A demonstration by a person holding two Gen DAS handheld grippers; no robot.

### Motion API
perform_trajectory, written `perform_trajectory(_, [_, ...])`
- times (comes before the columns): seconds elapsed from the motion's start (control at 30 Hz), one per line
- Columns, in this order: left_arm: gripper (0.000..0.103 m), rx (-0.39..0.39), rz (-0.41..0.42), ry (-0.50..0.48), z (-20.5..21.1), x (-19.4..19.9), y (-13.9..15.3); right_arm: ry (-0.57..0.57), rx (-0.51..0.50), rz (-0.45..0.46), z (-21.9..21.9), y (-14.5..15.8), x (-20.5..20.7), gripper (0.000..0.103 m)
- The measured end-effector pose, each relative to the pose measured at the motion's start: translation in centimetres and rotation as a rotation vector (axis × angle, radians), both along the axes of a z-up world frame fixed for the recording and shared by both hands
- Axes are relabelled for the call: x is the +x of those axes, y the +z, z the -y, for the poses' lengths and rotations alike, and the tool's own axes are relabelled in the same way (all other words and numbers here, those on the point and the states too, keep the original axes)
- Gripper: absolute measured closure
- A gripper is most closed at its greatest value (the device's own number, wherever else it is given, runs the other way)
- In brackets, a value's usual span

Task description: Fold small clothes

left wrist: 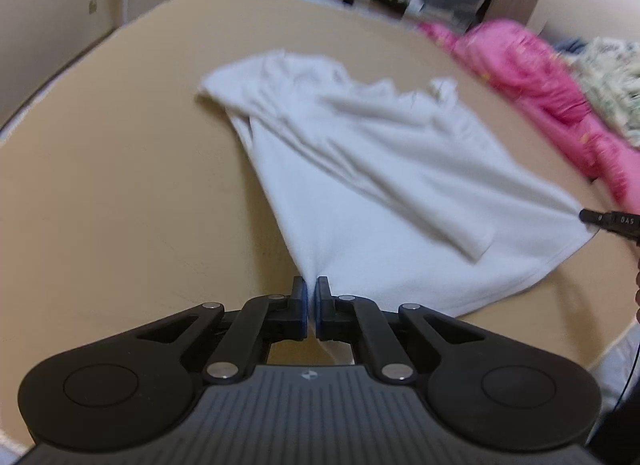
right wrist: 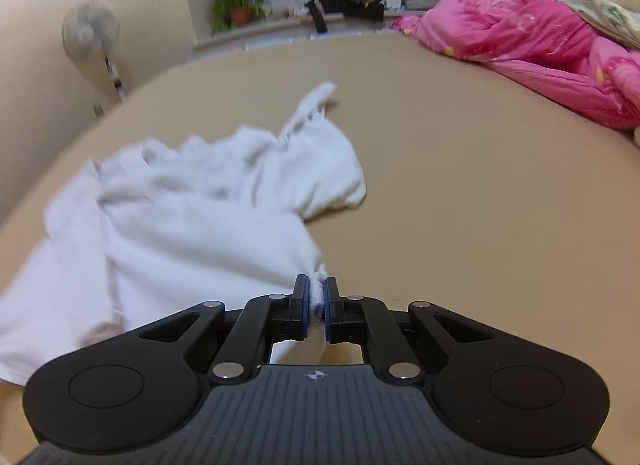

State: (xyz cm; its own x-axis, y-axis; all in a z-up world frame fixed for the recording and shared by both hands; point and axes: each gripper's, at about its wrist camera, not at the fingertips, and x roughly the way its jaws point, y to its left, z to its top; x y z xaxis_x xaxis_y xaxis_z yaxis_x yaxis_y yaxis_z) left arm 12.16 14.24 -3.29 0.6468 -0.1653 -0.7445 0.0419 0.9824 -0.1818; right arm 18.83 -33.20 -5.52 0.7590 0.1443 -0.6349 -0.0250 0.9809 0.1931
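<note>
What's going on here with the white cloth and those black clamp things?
A person is folding a small white garment on a tan surface, using two hand-held grippers. The left gripper is shut on one near corner, and the right gripper is shut on the other. The garment lies rumpled and is not yet folded.

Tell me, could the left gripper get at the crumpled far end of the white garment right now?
Probably not yet. The left gripper is shut on a near corner of the white garment, and the right gripper pinches another. Nothing on the tan surface blocks the way, but it would have to let go first.
</note>
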Motion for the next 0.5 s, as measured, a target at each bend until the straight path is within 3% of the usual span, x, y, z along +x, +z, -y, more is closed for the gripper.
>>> perform_trajectory(0.13, [0.100,-0.037,0.051,-0.078,-1.9,-4.2,2.2,0.001,0.076,0.024,1.4,2.9,-4.9,0.097])
perform_trajectory(0.27, [0.100,-0.073,0.034,-0.173,-4.1,-8.4,2.6,0.022,0.122,-0.004,2.9,4.4,-10.6,0.097])
perform_trajectory(0.4, [0.100,-0.075,-0.019,-0.331,-4.6,-12.2,2.0,0.031,0.126,-0.098,4.0,4.4,-15.4,0.097])
perform_trajectory(0.5, [0.100,-0.058,-0.094,-0.434,-3.5,-12.9,1.0,0.055,0.073,-0.242,3.8,3.1,-17.0,0.097])
